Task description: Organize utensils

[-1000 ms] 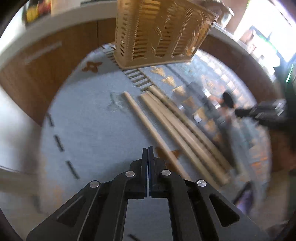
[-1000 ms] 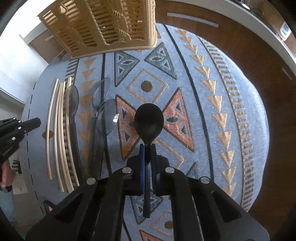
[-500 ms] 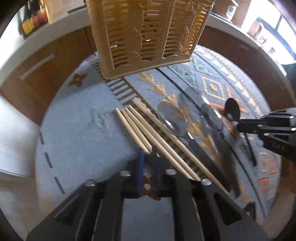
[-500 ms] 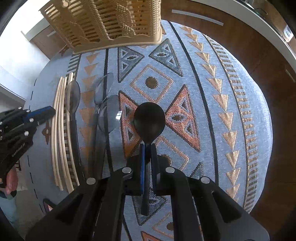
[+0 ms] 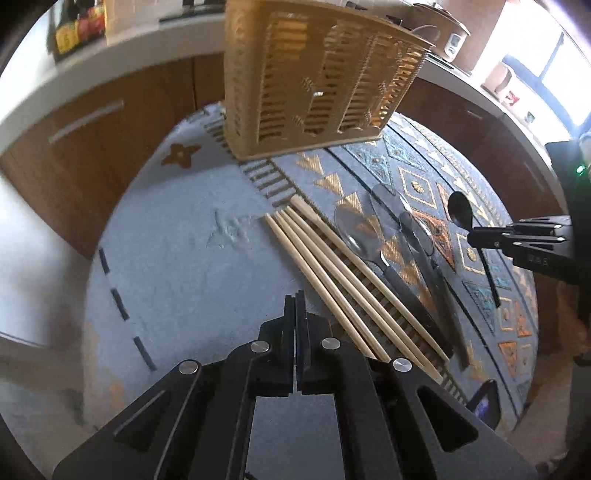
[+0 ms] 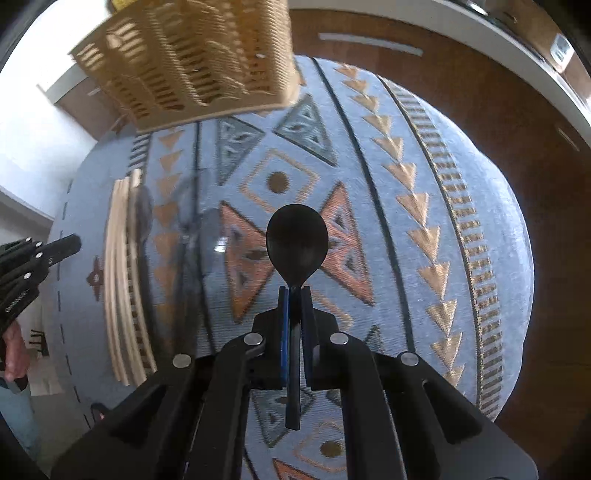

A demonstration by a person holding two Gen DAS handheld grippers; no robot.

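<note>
My right gripper (image 6: 294,291) is shut on a black spoon (image 6: 297,240), held above the patterned cloth, bowl forward. It also shows in the left wrist view (image 5: 471,230) with the spoon (image 5: 460,212). My left gripper (image 5: 295,297) is shut and empty, just left of several wooden chopsticks (image 5: 332,273) lying side by side. Three clear spoons with dark handles (image 5: 356,232) lie right of the chopsticks. A tan slatted utensil basket (image 5: 314,81) stands at the cloth's far end; it also shows in the right wrist view (image 6: 192,62).
A blue patterned cloth (image 6: 424,221) covers the table. Wooden cabinets with a white counter (image 5: 74,122) run behind. Bottles (image 5: 74,26) stand on the counter at far left. A dark phone-like object (image 5: 485,404) lies at the cloth's near right edge.
My left gripper was slightly open half a second ago and is shut now; it swung so the chopsticks lie to its right. My right gripper moved closer to the basket with the black spoon.
</note>
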